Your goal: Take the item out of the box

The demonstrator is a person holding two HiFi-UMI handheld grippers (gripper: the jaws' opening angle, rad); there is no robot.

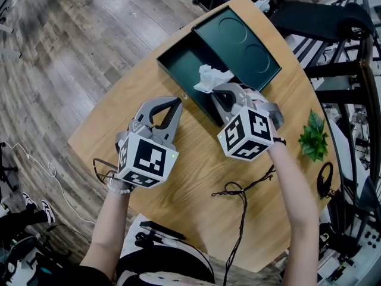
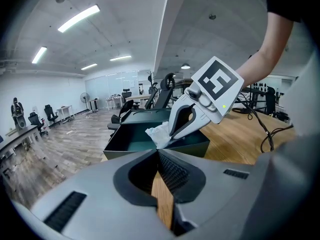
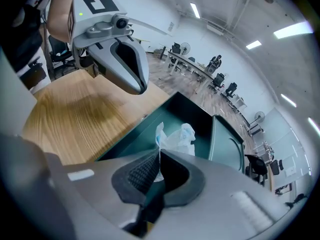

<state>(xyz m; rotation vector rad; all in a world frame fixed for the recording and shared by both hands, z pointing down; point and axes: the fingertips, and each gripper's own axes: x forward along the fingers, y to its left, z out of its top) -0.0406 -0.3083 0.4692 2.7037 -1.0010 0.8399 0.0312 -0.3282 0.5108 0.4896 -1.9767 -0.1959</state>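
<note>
The dark green box [image 1: 178, 61] lies open toward the far edge of the wooden counter [image 1: 196, 171]. Its lid [image 1: 241, 43], pressed with two round hollows, lies flat against the tray's long side, on the side toward the right edge.

The right gripper [image 1: 215, 89] reaches in over the near wall of the tray. Its jaws are brought together and clamp the lower part of the item [image 3: 177, 136], a crumpled white thing that looks like thin wrapping or film. The loose upper part fans out above the jaw tips. From the left gripper view it stands up past the rim of the near wall, and it hangs over the inside of the tray. I cannot tell whether its underside touches the tray floor.

The left gripper [image 1: 177, 102] is held over the middle of the counter, just short of the box's near-left corner, pointing toward it. Its jaws are closed tip to tip with nothing between them, only bare wood showing below. The two grippers are near each other but apart.

A small green plant [image 1: 312, 137] stands at the right edge of the counter. A thin black cable [image 1: 241, 195] trails across the wood toward the near edge.
</note>
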